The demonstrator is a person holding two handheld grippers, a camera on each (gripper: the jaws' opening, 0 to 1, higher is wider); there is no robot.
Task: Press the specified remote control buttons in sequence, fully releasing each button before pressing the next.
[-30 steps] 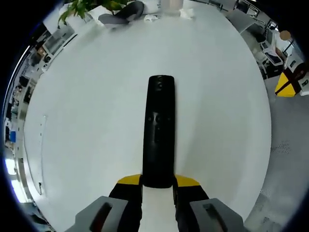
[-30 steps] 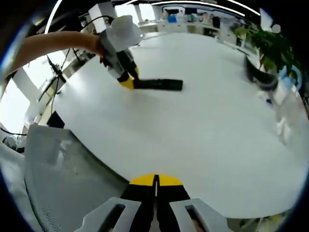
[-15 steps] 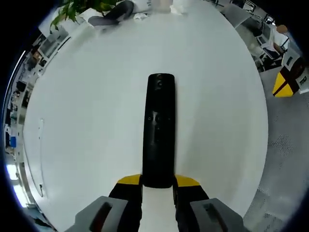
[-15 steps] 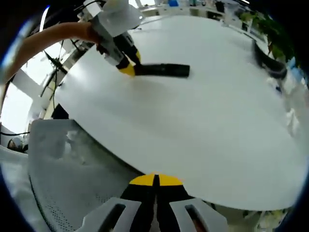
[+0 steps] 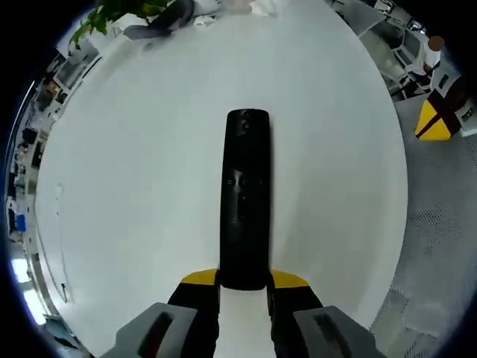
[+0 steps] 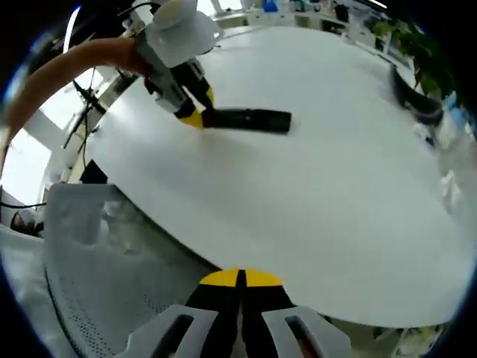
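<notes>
Left gripper view: yellow-tipped left gripper (image 5: 244,287) at 6 o'clock, jaws part-open and clamped on the near end of the long black plastic remote control (image 5: 245,194), which lies flat on the round white table (image 5: 134,186) and points to 12 o'clock, with green potted plant (image 5: 119,9) at 11 o'clock on the far edge. Right gripper view: right gripper (image 6: 240,282) at 6 o'clock, jaws pressed together on nothing, above a grey perforated chair (image 6: 97,283) off the table's edge; remote control at 11 o'clock with the left gripper holding its end.
</notes>
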